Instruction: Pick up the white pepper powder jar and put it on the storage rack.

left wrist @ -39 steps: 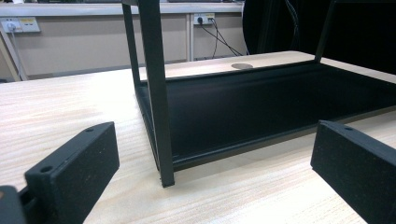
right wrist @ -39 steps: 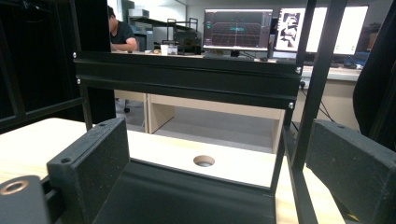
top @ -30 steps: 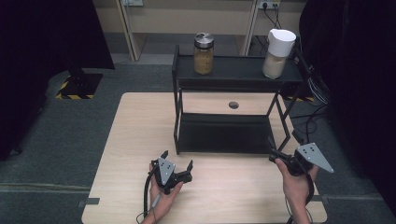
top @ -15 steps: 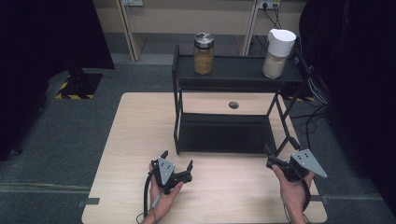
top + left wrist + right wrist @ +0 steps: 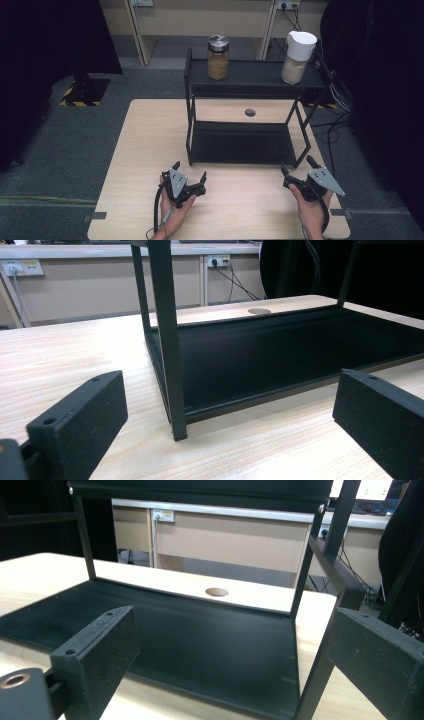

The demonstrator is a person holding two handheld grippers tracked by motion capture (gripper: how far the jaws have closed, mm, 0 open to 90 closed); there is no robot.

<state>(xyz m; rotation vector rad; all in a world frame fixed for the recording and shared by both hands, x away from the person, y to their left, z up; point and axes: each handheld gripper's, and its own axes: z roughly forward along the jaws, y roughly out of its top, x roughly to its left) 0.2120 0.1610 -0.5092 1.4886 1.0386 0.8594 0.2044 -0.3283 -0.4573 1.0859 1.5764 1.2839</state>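
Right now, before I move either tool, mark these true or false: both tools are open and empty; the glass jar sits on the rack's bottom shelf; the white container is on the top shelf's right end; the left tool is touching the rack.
1. Both the left tool and the right tool are open and hold nothing. True.
2. The glass jar with a metal lid sits on the bottom shelf of the black metal two-tier rack. False: it stands on the top shelf, and the bottom shelf is bare.
3. The white lidded container stands at the right end of the top shelf. True.
4. The left tool touches the rack. False: it sits apart, over the light wooden table.
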